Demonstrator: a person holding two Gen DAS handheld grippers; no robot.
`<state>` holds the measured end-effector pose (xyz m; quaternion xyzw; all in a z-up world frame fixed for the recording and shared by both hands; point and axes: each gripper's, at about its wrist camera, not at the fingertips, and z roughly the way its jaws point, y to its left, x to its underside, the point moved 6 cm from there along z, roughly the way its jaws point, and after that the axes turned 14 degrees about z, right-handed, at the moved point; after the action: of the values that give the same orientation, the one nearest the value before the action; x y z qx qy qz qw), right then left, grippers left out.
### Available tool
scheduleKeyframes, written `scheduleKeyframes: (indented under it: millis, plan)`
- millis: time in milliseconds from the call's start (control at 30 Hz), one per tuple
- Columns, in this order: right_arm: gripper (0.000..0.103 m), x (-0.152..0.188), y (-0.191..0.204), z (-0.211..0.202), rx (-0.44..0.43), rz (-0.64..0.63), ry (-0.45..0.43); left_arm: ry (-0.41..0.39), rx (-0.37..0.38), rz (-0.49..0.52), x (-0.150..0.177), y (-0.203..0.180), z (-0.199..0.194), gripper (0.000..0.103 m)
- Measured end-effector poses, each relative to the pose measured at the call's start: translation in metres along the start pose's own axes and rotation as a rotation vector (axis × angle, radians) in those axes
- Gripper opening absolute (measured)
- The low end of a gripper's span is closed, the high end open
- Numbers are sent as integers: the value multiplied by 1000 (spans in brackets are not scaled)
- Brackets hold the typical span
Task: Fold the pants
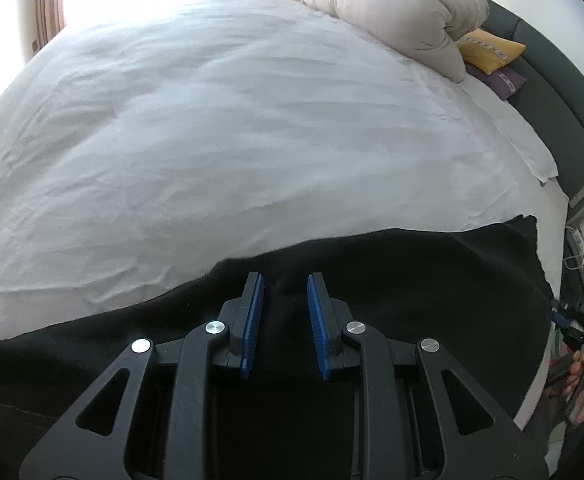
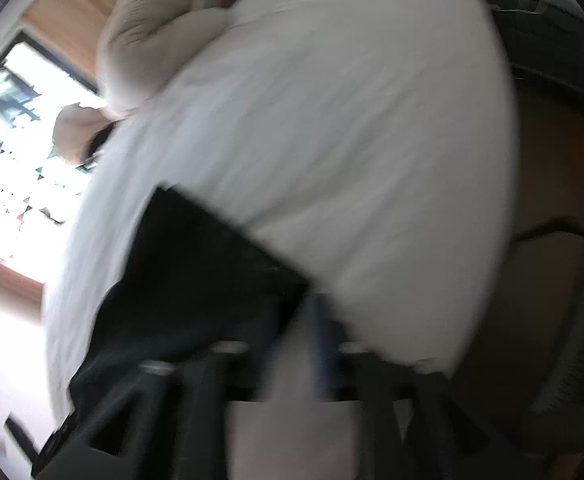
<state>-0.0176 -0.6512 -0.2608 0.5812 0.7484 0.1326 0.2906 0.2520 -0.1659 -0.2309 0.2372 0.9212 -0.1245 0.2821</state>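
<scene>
- Pants [image 1: 392, 280]: black, spread flat along the near edge of the bed [image 1: 231, 120]. In the left wrist view one end reaches the bed's right side, where its corner [image 1: 532, 224] lifts off the sheet.
- Left tool [image 1: 283, 316]: I hold it low over the pants, its blue pads [image 1: 251, 320] parted to a middling gap with dark cloth showing between and below them. Nothing is pinched. I cannot tell whether the tips touch the fabric.
- Right tool [image 2: 292, 320]: seen only through heavy motion blur in its own view. It appears at the pants' end by the bed's edge, and in the left wrist view it sits at that raised edge [image 1: 564, 316]. Whether it grips cloth, I cannot tell.
- Step in hand, as I judge it: taking hold for a fold, with the garment laid out and no fold clearly made yet.
- Next move calls for: closing the left pads on a single edge of cloth, not a bunch, then carrying both ends together so that the halves meet squarely.
- Pillow [image 1: 404, 12] and cushions [image 1: 492, 52] lie well apart at the far end.
</scene>
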Motion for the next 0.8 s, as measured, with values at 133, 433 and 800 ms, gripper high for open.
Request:
scheduleKeyframes:
  millis: [133,433,800]
  plan:
    - [69,-13,28,-33,24,-99,-136,-19,2,56,5,-10,-23,22]
    - [65,80,201,36,-206,-609,246,42,67,60,53,-24,-42,22]
    - [44,-2,164,86,78,-434,60,85,56,33,90,-23,-52,22]
